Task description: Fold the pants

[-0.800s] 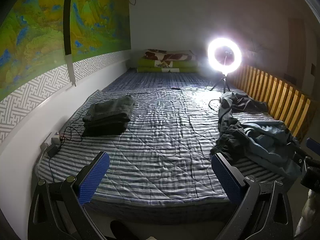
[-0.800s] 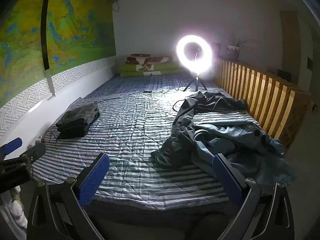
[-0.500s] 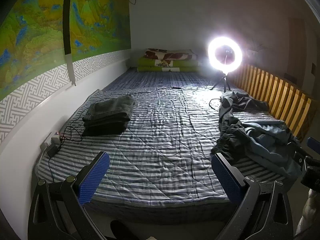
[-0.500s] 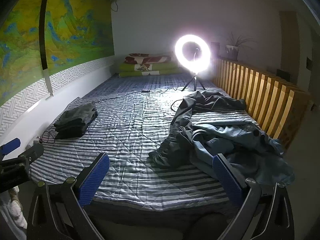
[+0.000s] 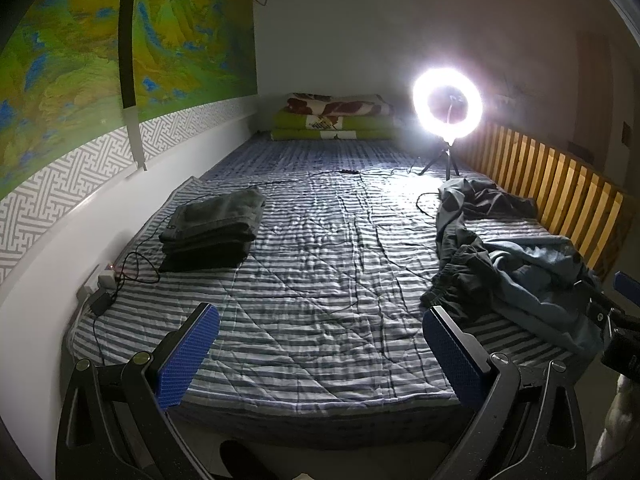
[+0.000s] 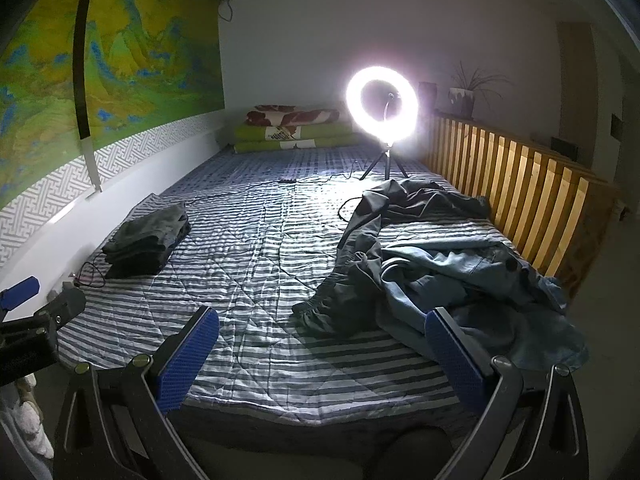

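Blue-padded fingers (image 5: 188,352) of both grippers still spread, empty; rumpled pants (image 6: 420,264) unmoved on striped bed (image 6: 256,264).

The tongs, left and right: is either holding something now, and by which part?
Nothing is held. The left tongs and the right tongs are both open, short of the pile of pants.

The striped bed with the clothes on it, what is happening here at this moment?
A person holds two blue-padded tools, the left tool and the right tool, both open and empty, in front of the blue-and-white striped bed. A loose heap of dark and blue denim pants lies unfolded on the right side, near the wooden slatted rail. A stack of dark folded pants sits on the left side by the wall. Nothing is gripped yet; the right tool is nearest the heap.
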